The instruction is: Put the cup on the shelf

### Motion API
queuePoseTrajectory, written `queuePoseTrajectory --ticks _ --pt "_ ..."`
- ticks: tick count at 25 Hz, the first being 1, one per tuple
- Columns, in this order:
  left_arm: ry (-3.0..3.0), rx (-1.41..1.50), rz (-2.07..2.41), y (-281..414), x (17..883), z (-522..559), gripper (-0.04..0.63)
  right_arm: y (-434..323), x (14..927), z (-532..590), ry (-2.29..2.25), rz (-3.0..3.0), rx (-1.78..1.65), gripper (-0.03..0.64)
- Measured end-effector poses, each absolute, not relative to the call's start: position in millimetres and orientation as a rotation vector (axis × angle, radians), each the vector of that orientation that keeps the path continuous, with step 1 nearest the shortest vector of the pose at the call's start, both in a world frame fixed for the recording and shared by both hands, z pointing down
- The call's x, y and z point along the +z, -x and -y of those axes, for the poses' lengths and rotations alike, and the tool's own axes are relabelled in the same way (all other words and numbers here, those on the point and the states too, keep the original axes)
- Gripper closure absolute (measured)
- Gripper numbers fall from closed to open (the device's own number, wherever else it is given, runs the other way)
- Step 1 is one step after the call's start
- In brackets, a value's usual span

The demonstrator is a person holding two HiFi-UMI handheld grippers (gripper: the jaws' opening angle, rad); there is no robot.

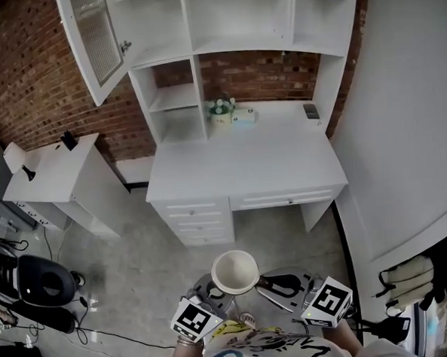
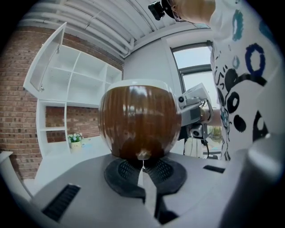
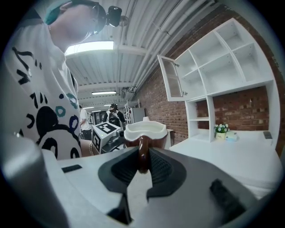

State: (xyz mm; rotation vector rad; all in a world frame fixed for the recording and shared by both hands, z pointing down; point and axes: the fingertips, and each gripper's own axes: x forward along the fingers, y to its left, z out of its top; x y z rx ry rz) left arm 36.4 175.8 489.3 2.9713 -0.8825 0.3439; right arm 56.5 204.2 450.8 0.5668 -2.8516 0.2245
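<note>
Head view: I see the cup [image 1: 234,271] upright in the air at the near edge, over the floor. It is well apart from the far worktop [image 1: 245,161] and the shelf [image 1: 238,43] above it.

Left gripper view: the left hand-held gripper [image 2: 142,162] has its jaws together. The tips touch the cup's lower wall, propping it rather than clamping it.

Right gripper view: the right hand-held gripper [image 3: 143,161] is clamped on the handle [image 3: 142,151], with pads on its 2 flanks.

Handling, by my judgement: the cup looks like glazed ceramic, so rigid, moderately heavy, slippery and breakable. The handle is the correct hold. With only 1 grip there the body can swing, so keep the rim level and set it down gently.
</note>
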Motion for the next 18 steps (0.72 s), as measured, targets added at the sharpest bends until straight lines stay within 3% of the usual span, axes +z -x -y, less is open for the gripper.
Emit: queuePoseTrajectory --ticks 18 --pt "-3.02 0.339 0.814 6 482 -47 0.578 -13 444 -77 -0.633 2.844 0.208 0.555"
